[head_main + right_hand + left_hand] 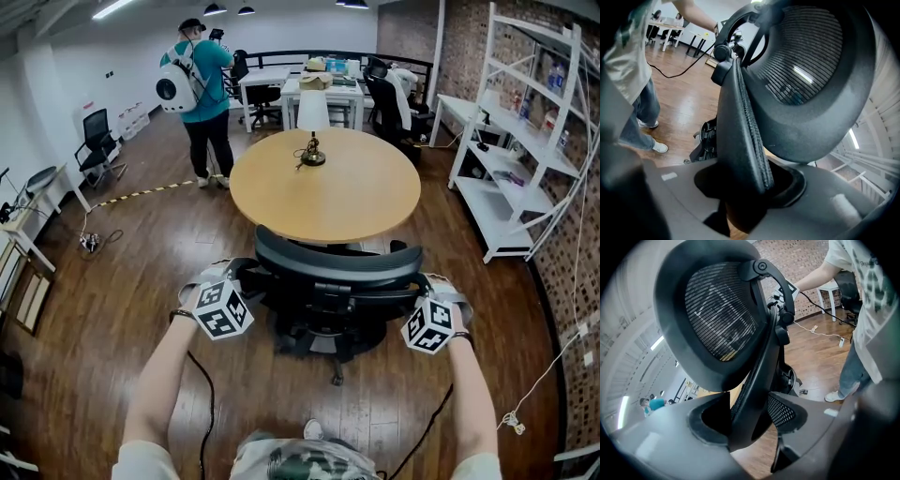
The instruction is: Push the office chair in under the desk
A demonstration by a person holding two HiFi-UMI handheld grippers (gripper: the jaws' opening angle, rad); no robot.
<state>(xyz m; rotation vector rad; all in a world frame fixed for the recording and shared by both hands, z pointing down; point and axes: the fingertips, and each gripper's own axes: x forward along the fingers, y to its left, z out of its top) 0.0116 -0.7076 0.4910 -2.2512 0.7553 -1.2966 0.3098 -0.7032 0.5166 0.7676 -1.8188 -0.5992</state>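
A black mesh office chair (337, 272) stands on the wood floor, its back toward me and its seat at the near edge of the round wooden table (328, 192). My left gripper (242, 274) is at the left edge of the backrest (722, 319). The rim runs between the left gripper's (750, 420) jaws, which close on it. My right gripper (418, 283) is at the right edge of the backrest (806, 79). There the right gripper (750, 185) has the rim between its jaws, leaning on one pad with a dark gap on the other side.
A small lamp (311, 127) stands on the table's far side. A person with a white backpack (199, 84) stands beyond the table to the left. White shelving (525, 141) lines the right wall. Desks and other chairs (389, 98) fill the back; cables (202, 412) trail on the floor.
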